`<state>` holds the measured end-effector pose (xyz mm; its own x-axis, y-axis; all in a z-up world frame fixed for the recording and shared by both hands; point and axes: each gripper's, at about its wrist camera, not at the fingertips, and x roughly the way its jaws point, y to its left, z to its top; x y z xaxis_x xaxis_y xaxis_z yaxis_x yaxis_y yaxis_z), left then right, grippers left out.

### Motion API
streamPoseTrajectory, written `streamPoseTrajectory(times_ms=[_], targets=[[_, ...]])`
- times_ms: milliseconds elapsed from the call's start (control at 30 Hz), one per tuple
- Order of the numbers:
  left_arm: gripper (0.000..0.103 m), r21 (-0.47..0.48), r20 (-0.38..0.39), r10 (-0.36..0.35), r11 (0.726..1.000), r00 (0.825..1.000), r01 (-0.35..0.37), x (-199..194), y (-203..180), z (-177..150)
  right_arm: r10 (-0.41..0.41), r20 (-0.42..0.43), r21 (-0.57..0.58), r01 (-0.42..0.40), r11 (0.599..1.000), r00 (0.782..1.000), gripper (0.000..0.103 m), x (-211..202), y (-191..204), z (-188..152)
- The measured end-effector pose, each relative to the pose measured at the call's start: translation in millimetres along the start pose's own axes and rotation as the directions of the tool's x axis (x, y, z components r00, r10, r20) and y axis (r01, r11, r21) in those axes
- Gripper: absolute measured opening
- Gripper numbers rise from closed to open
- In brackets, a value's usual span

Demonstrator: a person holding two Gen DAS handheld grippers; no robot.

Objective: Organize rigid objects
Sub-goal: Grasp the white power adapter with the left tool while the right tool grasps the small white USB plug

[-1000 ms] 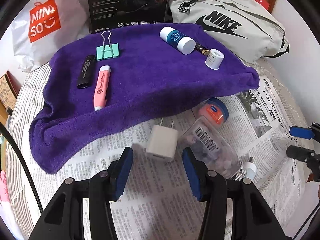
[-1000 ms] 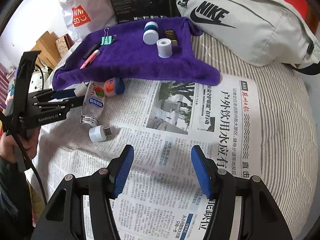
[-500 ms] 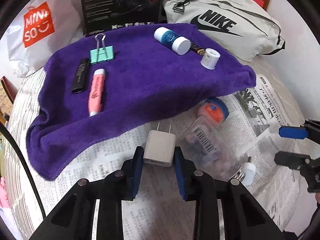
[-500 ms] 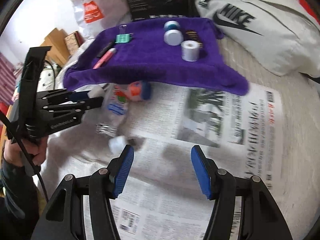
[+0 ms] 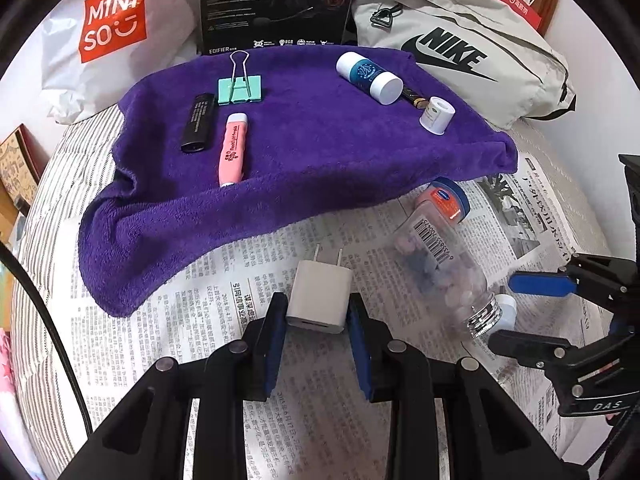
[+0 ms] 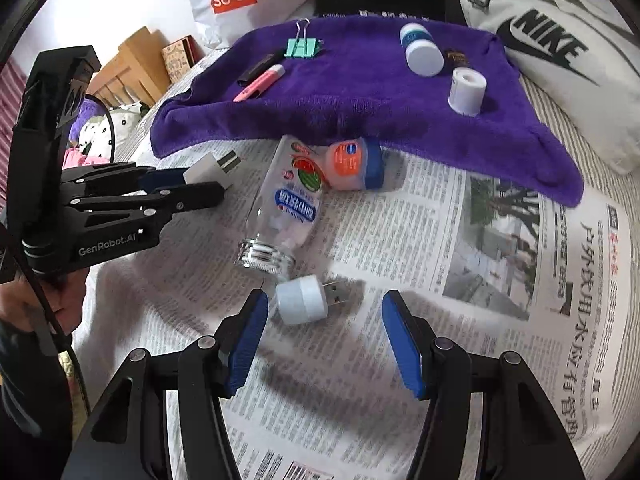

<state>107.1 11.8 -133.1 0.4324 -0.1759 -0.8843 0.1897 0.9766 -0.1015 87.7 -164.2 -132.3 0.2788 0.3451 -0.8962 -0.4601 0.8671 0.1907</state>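
White plastic, the charger [image 5: 319, 299] is being clamped between the blue pads [image 5: 274, 336] of the left gripper [image 5: 318, 334] over the newspaper [image 5: 224, 304], its two prongs pointing toward the purple towel [image 5: 304, 152]. The right gripper [image 6: 324, 344] is being held wide open just above the newspaper, and the small white USB plug [image 6: 304, 300] is lying just ahead of its left pad, beside the mouth of the clear bottle [image 6: 284, 208]. The bottle is lying on its side with the orange jar [image 6: 352, 164] touching it at the towel's edge.
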Motion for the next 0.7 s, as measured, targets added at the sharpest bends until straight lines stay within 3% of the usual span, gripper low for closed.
streamPoseTrajectory(times_ms=[67,133,567,667,700], targets=[[0.029,-0.010,0.004,0.002,1.000,1.000,-0.002,0.0,0.0,-0.6,-0.012,0.007,-0.013,0.013,1.000,1.000,0.057,2.0,1.5,0.9],[0.029,-0.007,0.005,0.011,1.000,1.000,-0.011,0.1,-1.4,-1.1,-0.041,0.020,-0.044,0.042,0.998,0.999,0.037,3.4,4.9,0.8],[0.029,0.013,0.002,0.035,0.999,0.999,-0.035,1.6,-4.3,-0.2,-0.066,0.008,-0.128,0.066,0.990,0.998,0.039,7.5,9.8,5.4],[0.029,0.015,0.002,0.036,0.999,0.999,-0.036,1.8,-4.3,-0.1,-0.074,0.001,-0.154,0.074,0.985,0.997,0.046,10.2,11.5,9.1],[0.029,0.016,0.001,0.037,0.999,0.999,-0.037,1.9,-4.3,0.0,-0.093,0.001,-0.172,0.091,0.981,0.996,0.054,12.1,12.7,10.7]])
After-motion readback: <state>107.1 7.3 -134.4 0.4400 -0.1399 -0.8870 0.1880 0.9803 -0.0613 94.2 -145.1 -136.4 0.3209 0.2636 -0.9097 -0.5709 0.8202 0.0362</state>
